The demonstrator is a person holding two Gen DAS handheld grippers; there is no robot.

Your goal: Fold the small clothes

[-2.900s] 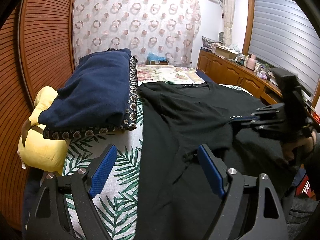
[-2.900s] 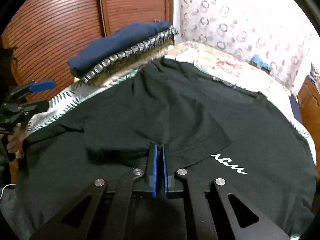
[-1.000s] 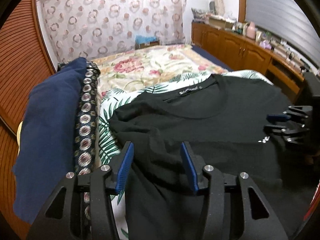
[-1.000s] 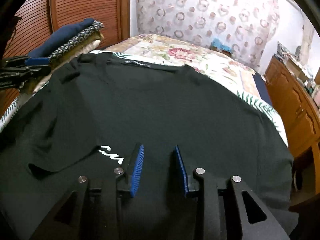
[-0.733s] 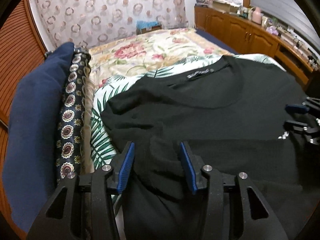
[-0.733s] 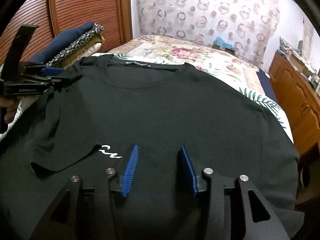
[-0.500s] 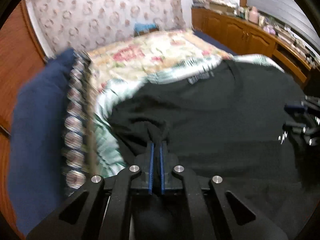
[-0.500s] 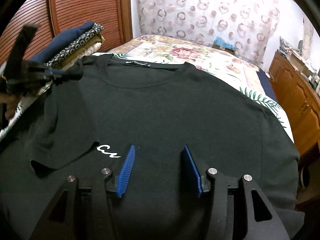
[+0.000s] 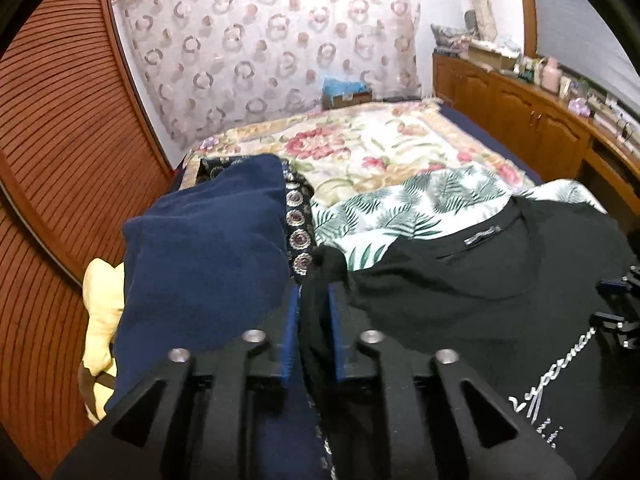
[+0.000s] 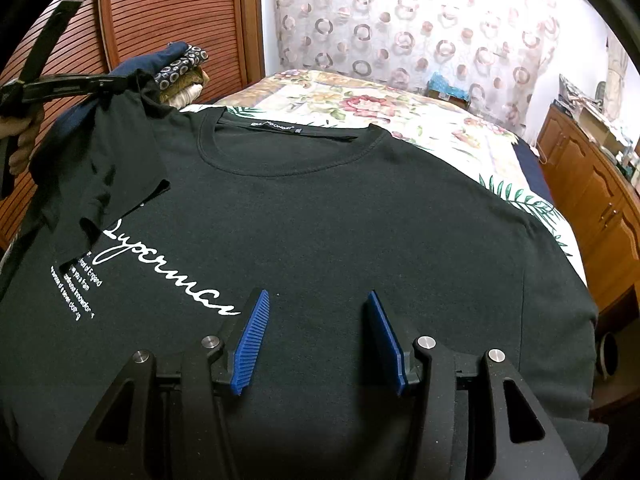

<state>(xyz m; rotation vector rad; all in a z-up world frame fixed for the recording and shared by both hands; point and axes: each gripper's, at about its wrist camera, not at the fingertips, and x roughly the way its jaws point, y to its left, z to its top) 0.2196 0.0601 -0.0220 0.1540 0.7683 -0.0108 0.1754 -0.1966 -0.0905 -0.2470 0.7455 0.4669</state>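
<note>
I had L gripper clamped on tee's sleeve, raised to unfold it; R gripper open above tee's chest, nothing between its jaws.

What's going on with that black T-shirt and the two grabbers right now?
Left gripper jaws pinching the black T-shirt sleeve, lifted. Right gripper jaws open, empty, over shirt. Folded navy pile close beside the sleeve.

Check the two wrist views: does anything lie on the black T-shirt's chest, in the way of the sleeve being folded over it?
Nothing visible lies there. The left gripper holds the sleeve raised; the right gripper, jaws open, hovers over the black T-shirt lower down.
</note>
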